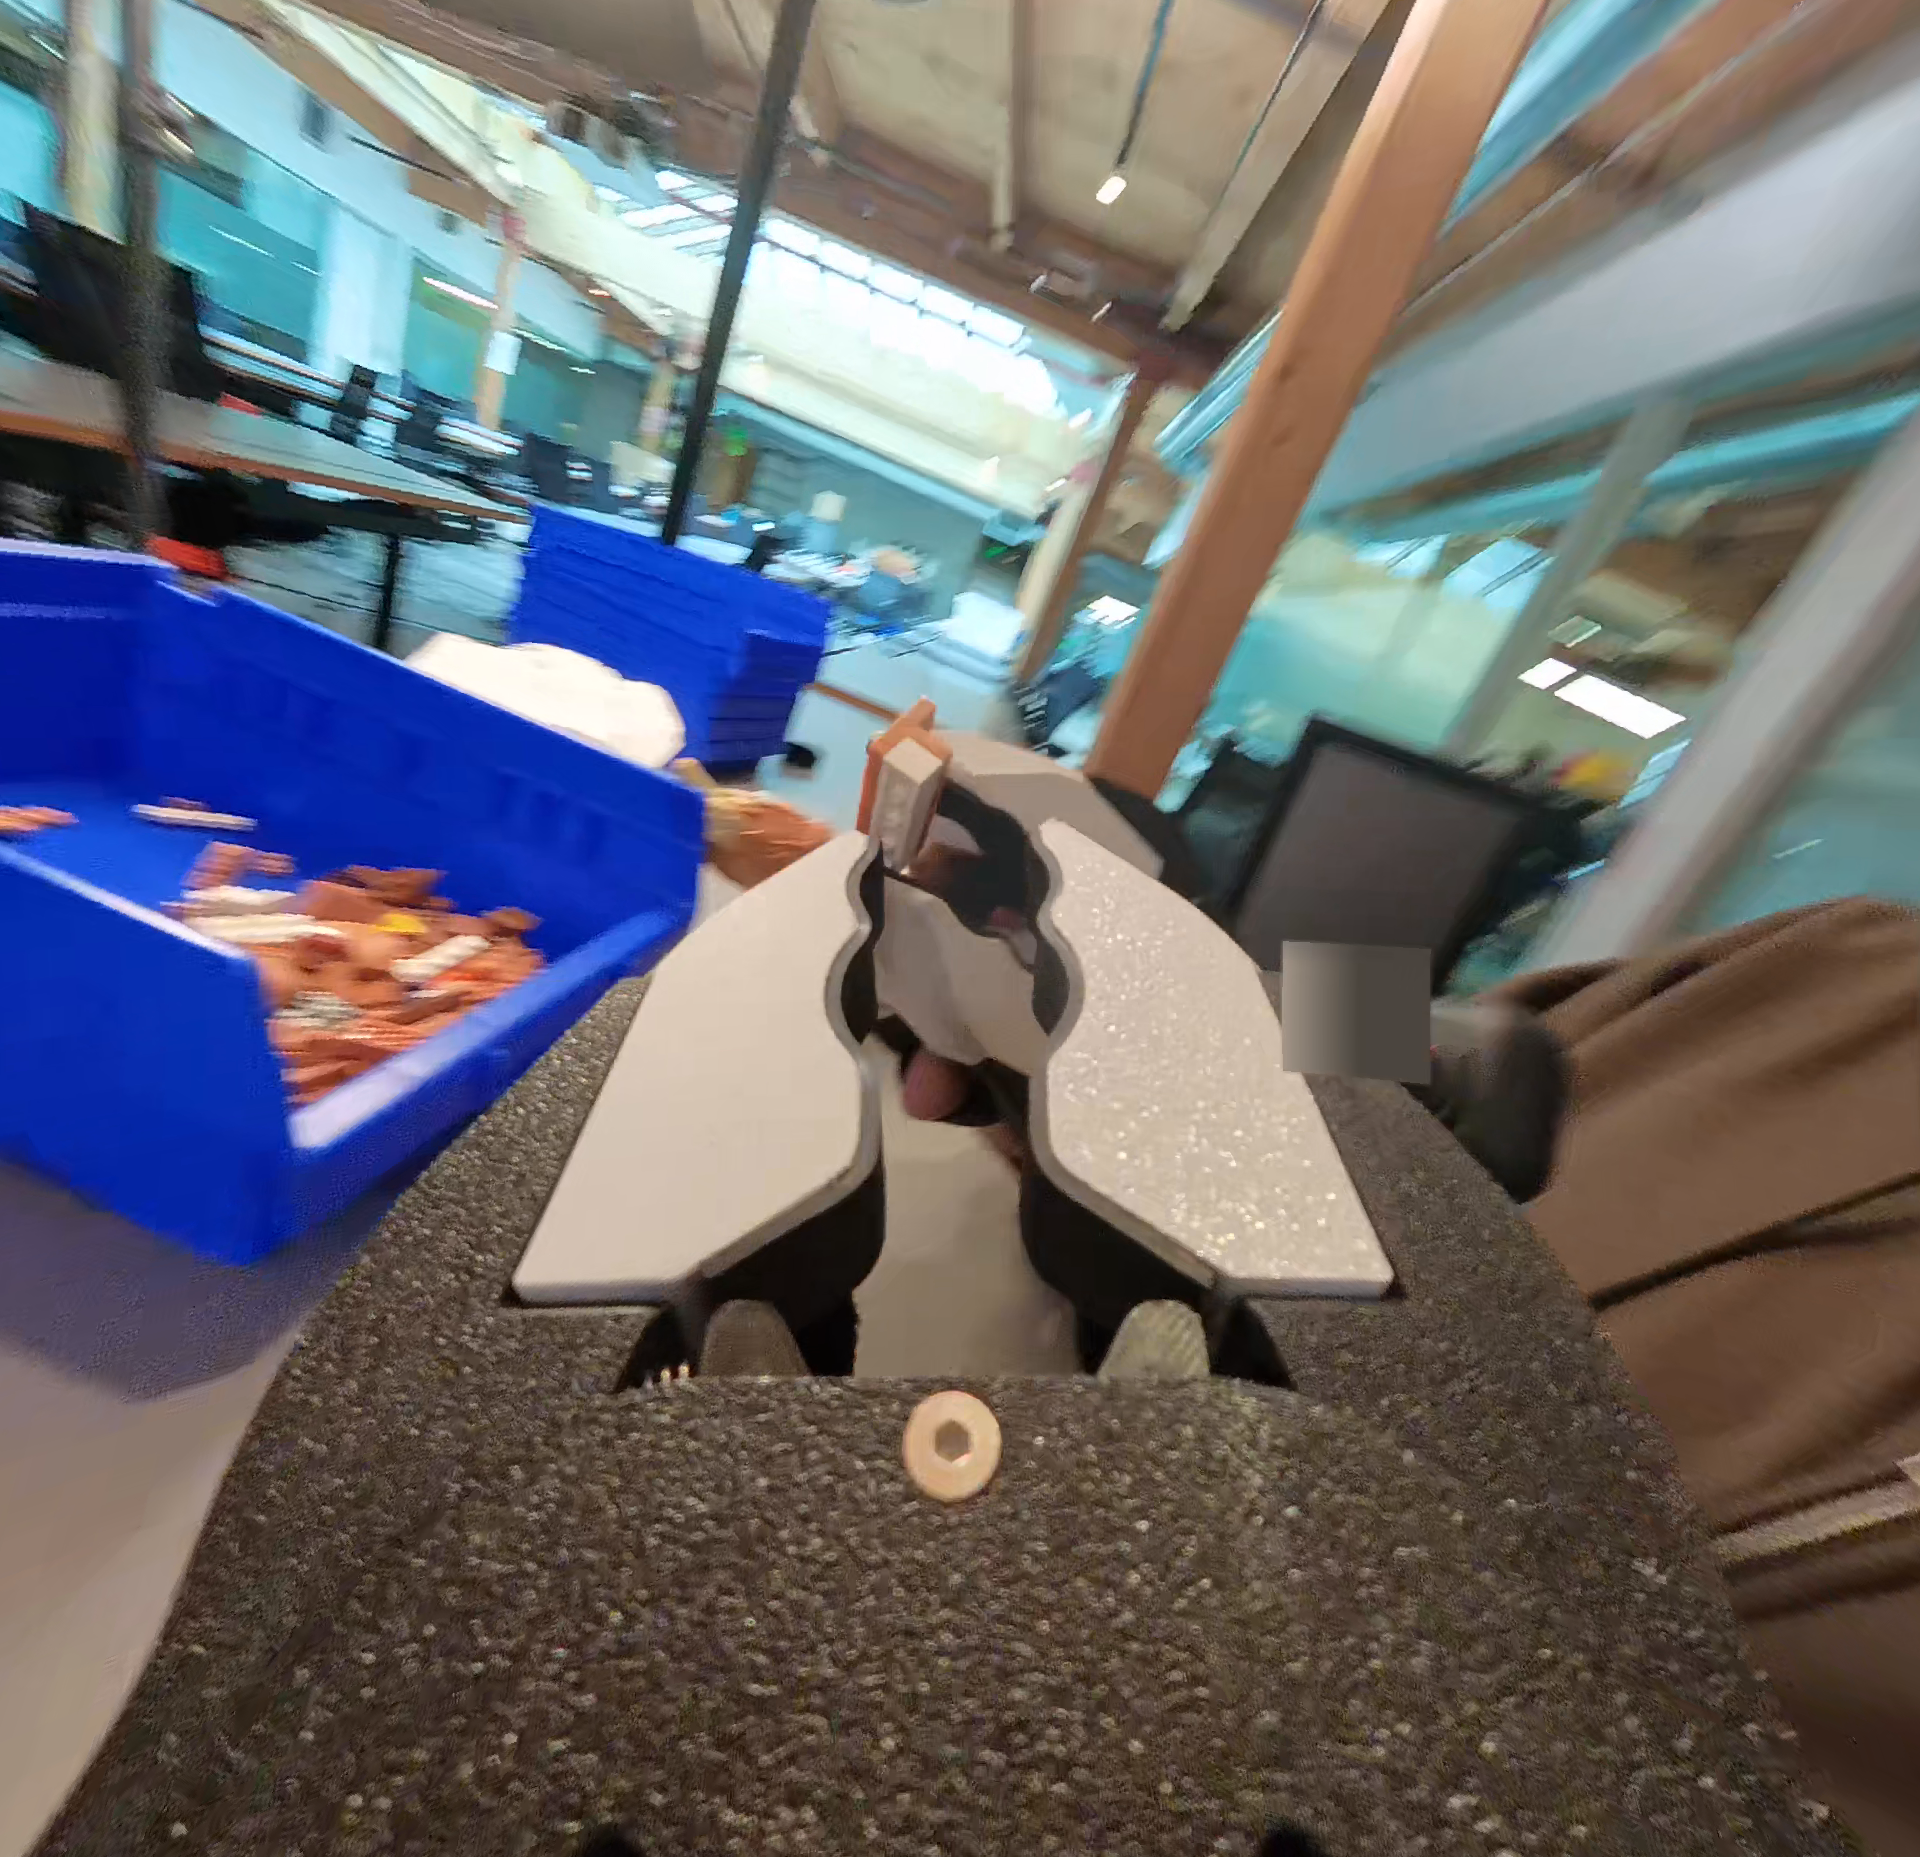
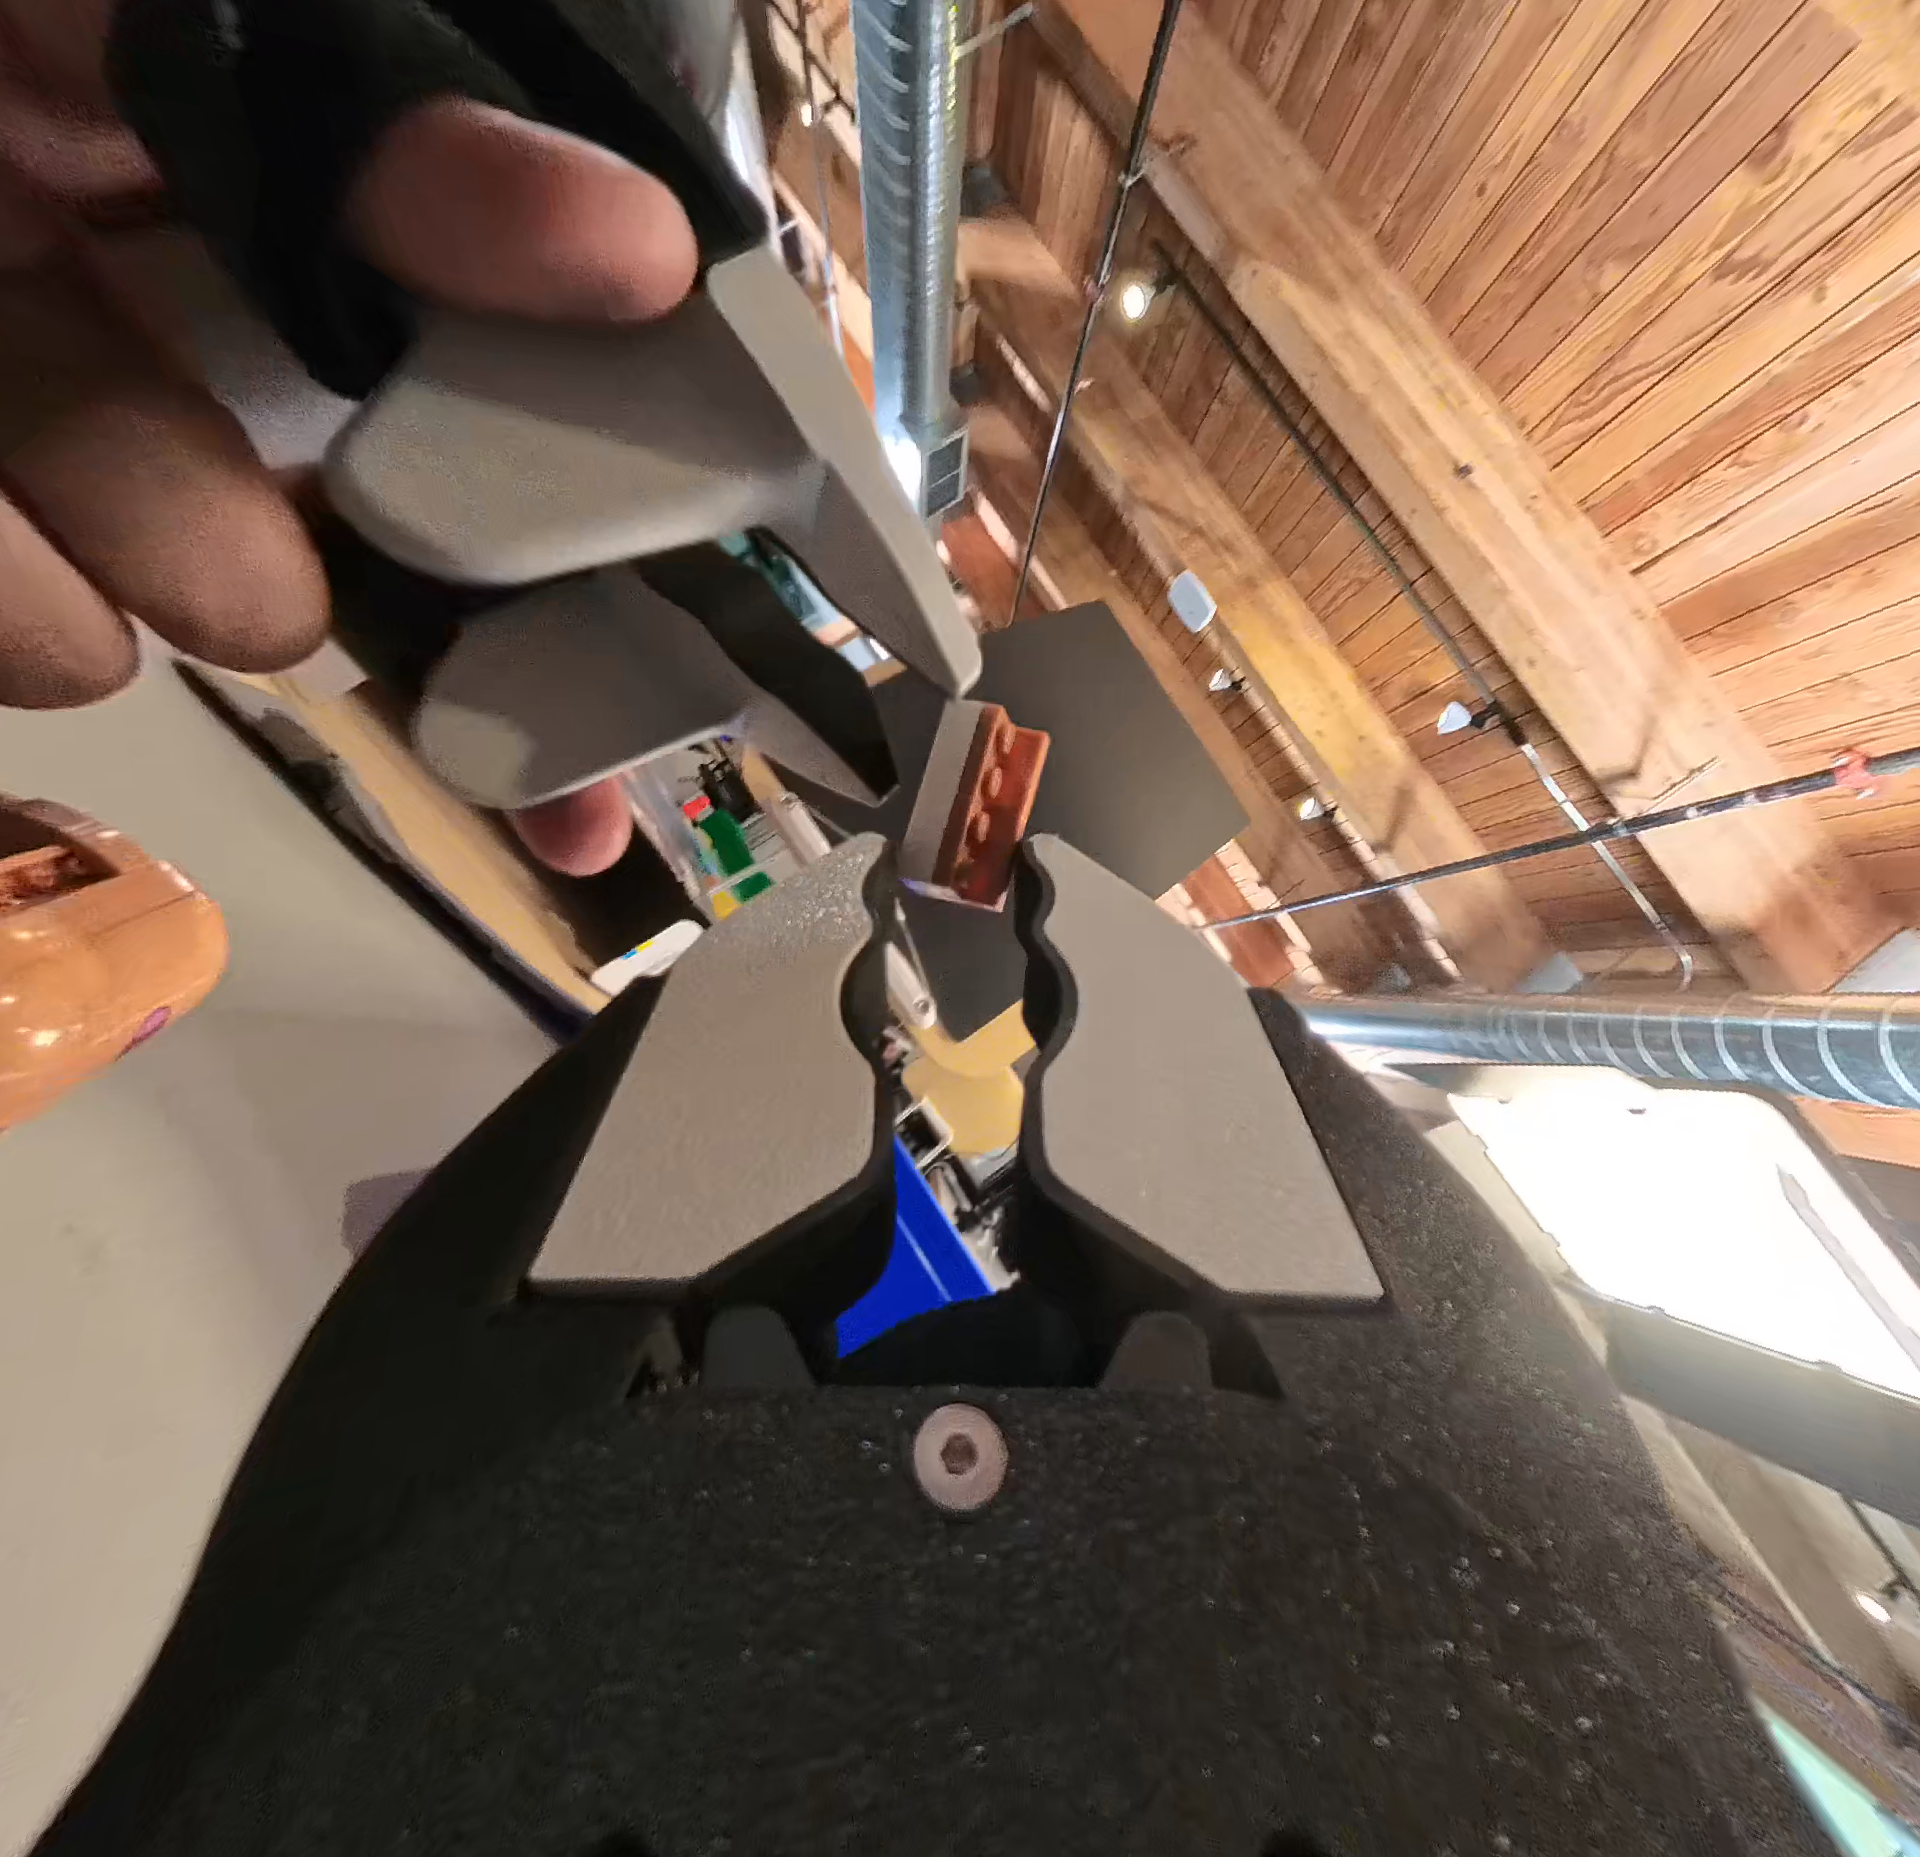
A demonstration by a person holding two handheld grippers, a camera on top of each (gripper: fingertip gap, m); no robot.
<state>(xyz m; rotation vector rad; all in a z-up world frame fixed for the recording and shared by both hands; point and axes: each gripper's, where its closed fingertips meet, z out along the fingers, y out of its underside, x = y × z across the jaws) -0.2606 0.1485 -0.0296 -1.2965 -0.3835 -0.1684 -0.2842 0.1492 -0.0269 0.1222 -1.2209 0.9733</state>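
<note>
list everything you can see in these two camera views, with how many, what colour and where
Bin: one, blue, left, holding loose bricks.
Loose bricks: many, mostly brown, some white, in the bin.
Stacked bins: several, blue, behind the bin.
Joined bricks: two, white and brown, held up between both grippers' tips.
Wooden bowl: one, tan, left edge of right view.
Left gripper: one, grey fingers, pinching the white brick.
Right gripper: one, grey fingers, at the bricks' lower end; grip unclear.
Hand: one, black fingerless glove, holding the left gripper.

left gripper [image 1: 940,851]: matt grey plastic fingers, grainy black body | small grey-and-brown studded plastic brick [image 1: 906,794]: showing smooth | blue plastic bin [image 1: 343,737]: looking glossy | planked wooden ceiling [image 2: 1507,249]: showing grain | ribbed metal duct [image 2: 1621,1044]: shining
</note>
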